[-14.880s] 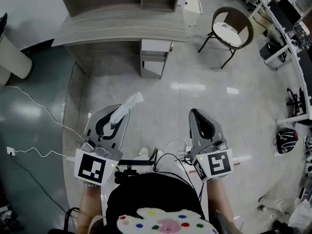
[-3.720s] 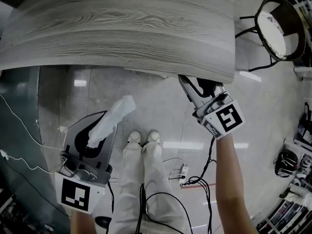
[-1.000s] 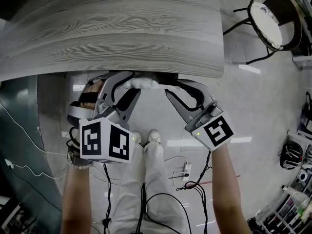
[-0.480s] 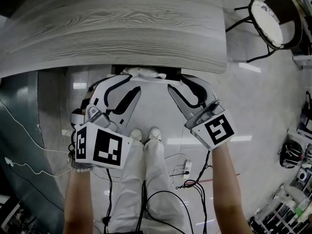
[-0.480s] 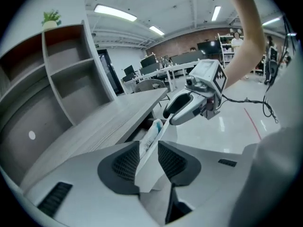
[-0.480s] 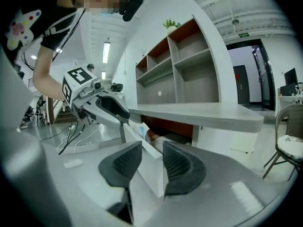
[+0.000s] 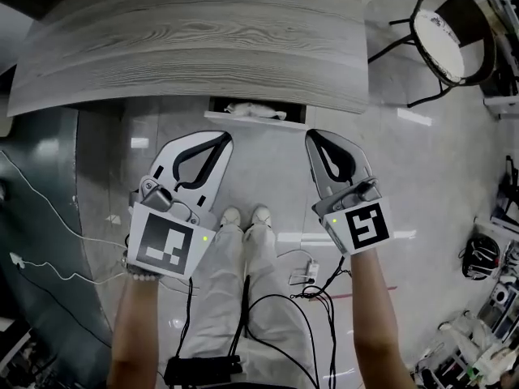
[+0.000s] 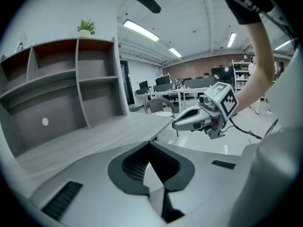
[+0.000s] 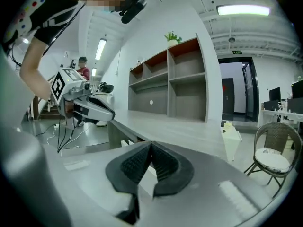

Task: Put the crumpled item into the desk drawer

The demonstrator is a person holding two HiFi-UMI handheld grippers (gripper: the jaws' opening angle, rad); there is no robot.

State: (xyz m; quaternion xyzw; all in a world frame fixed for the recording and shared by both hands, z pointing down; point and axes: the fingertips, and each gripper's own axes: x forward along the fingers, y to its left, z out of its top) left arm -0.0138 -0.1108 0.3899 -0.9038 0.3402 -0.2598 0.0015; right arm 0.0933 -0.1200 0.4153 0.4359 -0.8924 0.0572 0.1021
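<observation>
Drawer (image 7: 243, 119) half hidden under desk (image 7: 203, 39), crumpled item (image 7: 256, 110) inside

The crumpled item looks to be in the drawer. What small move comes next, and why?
Probably nudge the drawer shut with the right gripper. The crumpled item lies inside the open drawer under the desk; the left gripper and the right one are shut, empty, apart from it.

Head view downward; gripper views along desk (image 7: 203, 47)
</observation>
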